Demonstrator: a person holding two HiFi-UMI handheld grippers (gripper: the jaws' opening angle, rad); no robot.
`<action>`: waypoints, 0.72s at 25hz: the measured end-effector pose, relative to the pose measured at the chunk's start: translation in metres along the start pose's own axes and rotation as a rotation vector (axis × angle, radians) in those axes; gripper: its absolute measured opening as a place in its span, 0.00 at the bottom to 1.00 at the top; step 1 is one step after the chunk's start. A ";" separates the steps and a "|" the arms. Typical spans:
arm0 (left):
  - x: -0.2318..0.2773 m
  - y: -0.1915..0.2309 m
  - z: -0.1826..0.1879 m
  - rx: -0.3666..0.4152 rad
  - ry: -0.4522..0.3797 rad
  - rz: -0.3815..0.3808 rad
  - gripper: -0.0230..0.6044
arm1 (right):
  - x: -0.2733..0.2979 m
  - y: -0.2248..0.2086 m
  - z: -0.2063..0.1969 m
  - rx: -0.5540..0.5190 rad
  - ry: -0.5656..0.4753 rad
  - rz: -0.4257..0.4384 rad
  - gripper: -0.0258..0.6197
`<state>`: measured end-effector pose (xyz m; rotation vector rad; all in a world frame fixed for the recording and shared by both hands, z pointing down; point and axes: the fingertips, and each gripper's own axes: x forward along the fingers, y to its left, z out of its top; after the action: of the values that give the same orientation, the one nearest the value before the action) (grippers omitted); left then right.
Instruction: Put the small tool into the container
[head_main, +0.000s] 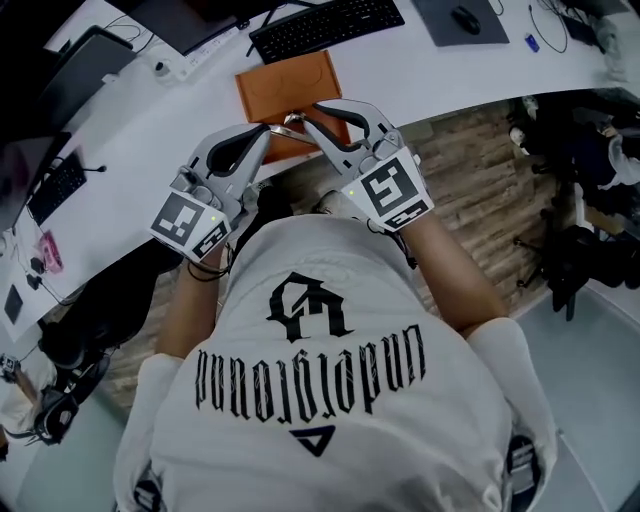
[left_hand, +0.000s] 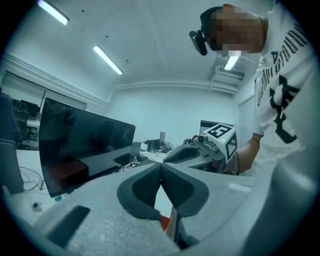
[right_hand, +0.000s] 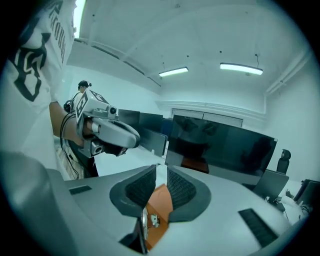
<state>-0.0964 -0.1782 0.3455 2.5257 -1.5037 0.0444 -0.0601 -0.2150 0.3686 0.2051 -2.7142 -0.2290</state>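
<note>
Currently we are holding the left tongs (head_main: 268, 128) and the right tongs (head_main: 308, 116) up in front of our chest, with their tips meeting over the white desk (head_main: 180, 110). Other things are lying well apart from them. A black keyboard (head_main: 328, 24) is beyond the tips, and a mouse (head_main: 465, 18) is sitting on a grey mat (head_main: 435, 30) beyond the right tongs. A second keyboard (head_main: 55, 188) is far out past the left tongs. Dark monitors (right_hand: 220, 145) are standing ahead of the right tongs in the right gripper view. Our white T-shirt (head_main: 330, 340) and forearms are filling the near side of the head view, blocking whatever lies under the handles.

Below the tips an orange case (head_main: 285, 85) is lying flat on the desk. The jaws are covering its near edge. We are not seeing inside it, and we cannot tell whether it is open.

The small tool (head_main: 289, 120) is hanging between the two sets of tips, held up off the desk above the case. The left tongs are pressed together, with a thin metal edge of the tool showing in the seam between the pads. The right tongs are pinching its other end. A bright metal strip is sitting against one pad, and orange is showing through the rest of the gap.

We cannot tell what sort of tool it is, since the pads are hiding most of it. Dark gear (head_main: 570, 220) out past the right tongs, over the wooden floor (head_main: 470, 170), is too murky to name.
</note>
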 end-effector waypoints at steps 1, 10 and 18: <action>0.000 -0.003 0.004 0.006 -0.001 -0.006 0.06 | -0.005 -0.002 0.007 -0.003 -0.015 -0.010 0.15; 0.000 -0.016 0.036 0.047 -0.041 -0.019 0.06 | -0.036 -0.007 0.045 -0.031 -0.115 -0.033 0.08; 0.006 -0.031 0.043 0.067 -0.048 -0.024 0.06 | -0.059 -0.010 0.053 -0.019 -0.167 -0.017 0.06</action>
<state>-0.0696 -0.1776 0.2989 2.6151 -1.5136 0.0308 -0.0277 -0.2073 0.2960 0.2116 -2.8747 -0.2887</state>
